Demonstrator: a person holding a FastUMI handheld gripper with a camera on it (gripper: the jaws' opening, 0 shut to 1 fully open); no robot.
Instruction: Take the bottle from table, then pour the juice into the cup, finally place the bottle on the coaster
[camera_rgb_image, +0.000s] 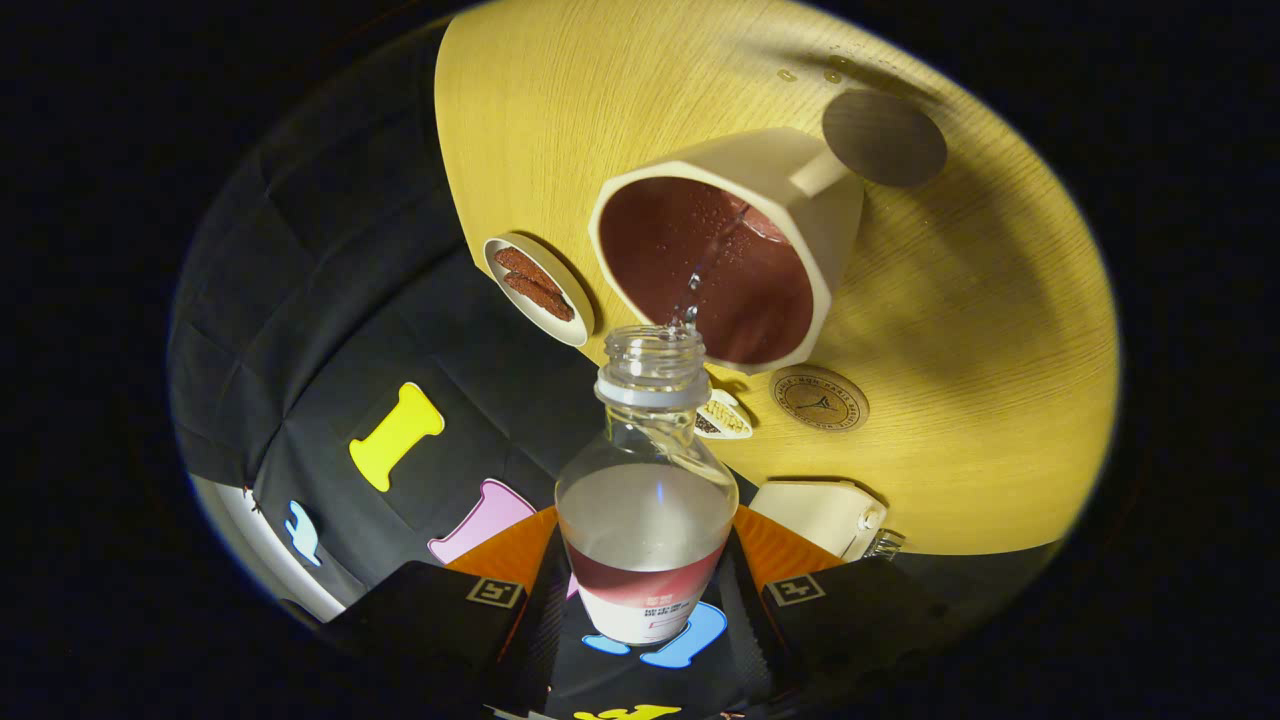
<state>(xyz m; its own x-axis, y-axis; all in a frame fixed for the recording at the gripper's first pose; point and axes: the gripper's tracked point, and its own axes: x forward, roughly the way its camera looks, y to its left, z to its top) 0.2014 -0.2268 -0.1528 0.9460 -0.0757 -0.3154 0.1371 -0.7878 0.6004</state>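
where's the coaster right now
In the gripper view the coaster lies on the wooden table, just beside the cup and beyond the bottle held between the fingers.

The clear plastic bottle (646, 500), uncapped and about half full of clear liquid, is tipped forward, a thin stream falling from its mouth into the cup (735, 250). The cream, angular-rimmed cup with dark red inside stands just beyond. The round coaster (819, 398) lies near the cup's right side.
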